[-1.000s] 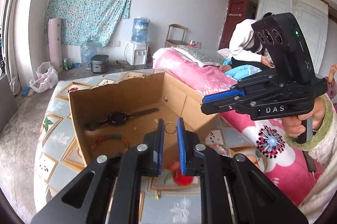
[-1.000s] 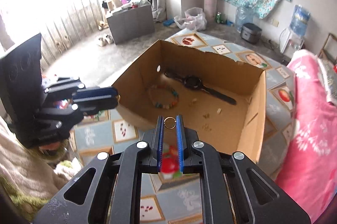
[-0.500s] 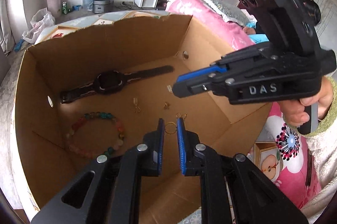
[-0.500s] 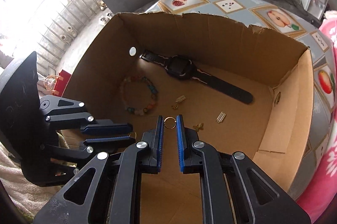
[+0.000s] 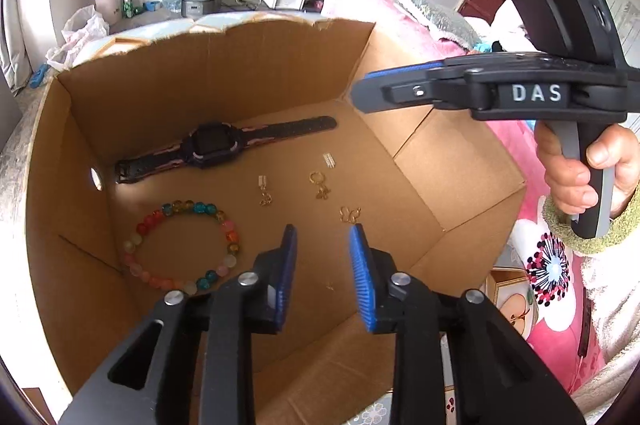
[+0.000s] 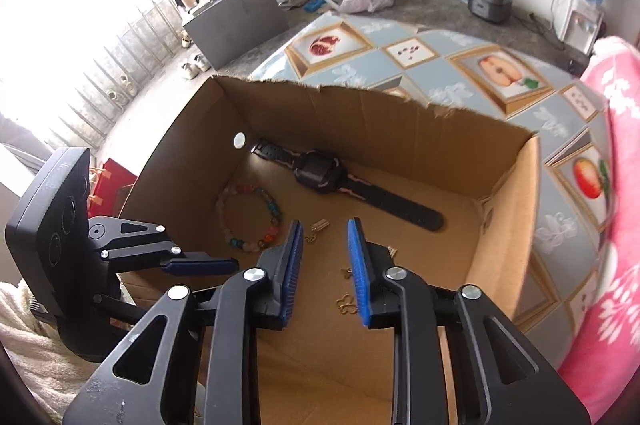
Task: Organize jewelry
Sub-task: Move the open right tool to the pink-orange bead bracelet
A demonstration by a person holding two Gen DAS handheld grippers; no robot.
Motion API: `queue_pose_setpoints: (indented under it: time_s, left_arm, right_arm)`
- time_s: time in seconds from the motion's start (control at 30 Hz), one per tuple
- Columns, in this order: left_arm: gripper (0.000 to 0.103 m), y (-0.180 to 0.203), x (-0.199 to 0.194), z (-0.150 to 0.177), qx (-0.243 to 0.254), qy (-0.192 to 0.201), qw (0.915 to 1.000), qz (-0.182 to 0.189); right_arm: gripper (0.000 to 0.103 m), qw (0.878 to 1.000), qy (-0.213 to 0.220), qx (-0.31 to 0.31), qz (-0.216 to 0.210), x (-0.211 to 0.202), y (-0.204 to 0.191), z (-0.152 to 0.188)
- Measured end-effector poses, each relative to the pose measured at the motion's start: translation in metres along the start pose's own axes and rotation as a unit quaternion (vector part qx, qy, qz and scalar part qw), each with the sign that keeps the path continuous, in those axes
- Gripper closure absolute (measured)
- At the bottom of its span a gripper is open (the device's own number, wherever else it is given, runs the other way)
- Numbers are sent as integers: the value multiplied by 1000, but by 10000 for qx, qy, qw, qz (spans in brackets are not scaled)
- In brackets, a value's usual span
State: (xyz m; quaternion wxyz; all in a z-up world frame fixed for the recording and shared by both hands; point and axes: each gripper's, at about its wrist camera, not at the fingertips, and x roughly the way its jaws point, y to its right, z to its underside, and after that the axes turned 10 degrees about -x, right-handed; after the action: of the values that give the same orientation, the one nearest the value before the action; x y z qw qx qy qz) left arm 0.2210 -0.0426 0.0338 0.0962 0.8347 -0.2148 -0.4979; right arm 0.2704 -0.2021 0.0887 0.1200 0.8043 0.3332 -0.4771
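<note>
Cardboard walls of the box point(image 5: 224, 73) now frame both views; half a second ago each pair of tongs pinched a small gold ring over it, and now the left tongs point(image 5: 322, 253) and the right tongs point(image 6: 322, 253) both stand spread with nothing between them. A gold earring point(image 5: 350, 213) lies on the box floor just ahead of the left tongs (the right view shows one point(image 6: 346, 303) beside its right finger, likely the same piece); which rings were dropped cannot be told for sure. Further in lie the watch point(image 5: 216, 147), the bead bracelet point(image 5: 182, 245) and other small gold bits point(image 5: 320, 185). Judging from this, both earrings have joined the collection; any leftover jewelry outside comes next.
</note>
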Motion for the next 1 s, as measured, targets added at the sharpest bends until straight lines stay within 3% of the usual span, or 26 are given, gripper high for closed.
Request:
queue_pose_setpoints:
  time_s: [0.1, 0.33, 0.5, 0.6, 0.73, 0.9, 1.0]
  left_arm:
    - [67, 0, -14, 0, 9, 228, 9997, 67]
    - [52, 3, -83, 19, 348, 1309, 9907, -105]
    - [29, -6, -128, 55, 591, 1769, 9823, -156]
    - [19, -12, -141, 81, 695, 1579, 9850, 63]
    - [9, -8, -133, 113, 1006, 977, 9898, 244]
    - [7, 5, -79, 151, 1374, 312, 9899, -152]
    - [7, 7, -41, 163, 1625, 72, 9842, -704]
  right_arm:
    - [59, 9992, 267, -96, 268, -22, -3, 3]
    - [39, 9895, 1334, -79, 557, -101, -22, 35]
    - [24, 9806, 1865, 117, 585, -142, -39, 86]
    - [23, 9778, 1959, 453, 594, -144, -47, 122]
    - [23, 9769, 1741, 1136, 494, -128, -49, 168]
    - [23, 9688, 1296, 2092, 296, -88, -44, 210]
    - [23, 9653, 901, 2412, 439, -59, -44, 224]
